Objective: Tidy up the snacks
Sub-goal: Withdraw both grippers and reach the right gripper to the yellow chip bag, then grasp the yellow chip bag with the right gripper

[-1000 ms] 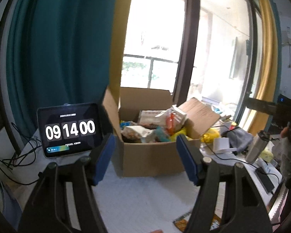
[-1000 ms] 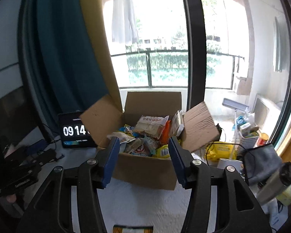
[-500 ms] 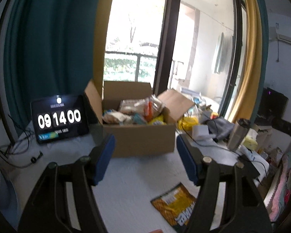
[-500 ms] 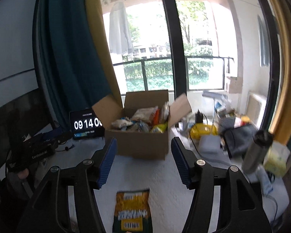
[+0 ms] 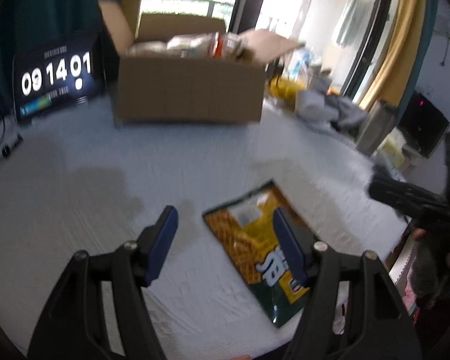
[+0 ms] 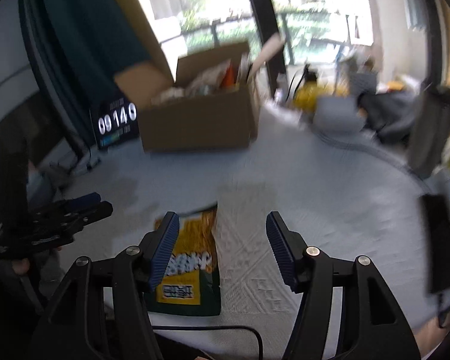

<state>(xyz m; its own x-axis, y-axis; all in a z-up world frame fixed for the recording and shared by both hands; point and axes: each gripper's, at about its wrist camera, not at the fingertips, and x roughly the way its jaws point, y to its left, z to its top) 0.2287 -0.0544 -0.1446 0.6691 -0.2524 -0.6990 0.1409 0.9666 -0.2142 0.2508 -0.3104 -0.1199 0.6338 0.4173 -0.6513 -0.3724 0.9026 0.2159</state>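
A flat, glossy snack bag [image 5: 255,240] lies face up on the bench [image 5: 105,180], which is covered in a pale, embossed cloth with a quilted, diamond-like pattern. The bag is rectangular, with an orange-yellow lattice print on its upper part, a dark green lower part and edges, large white lettering and a yellow label panel near the bottom; the lettering is too blurred to read.

Behind it, further back on the bench, stands a brown corrugated cardboard box [image 5: 189,90] with its flaps raised, heaped with crinkled snack packets [image 5: 201,43]. To its left a dark tablet [image 5: 55,79] shows large white clock digits.

The left tool [image 5: 222,228] hangs above the bench with its blue ribbed pads apart and nothing gripped; its right pad overlaps the bag in the view, though whether it touches is unclear. The right tool [image 6: 220,231] hovers over the bag's right edge and the bare cloth, its jaws opening, with nothing pressed between them. Each tool has matte black plastic arms with silver pivot screws.
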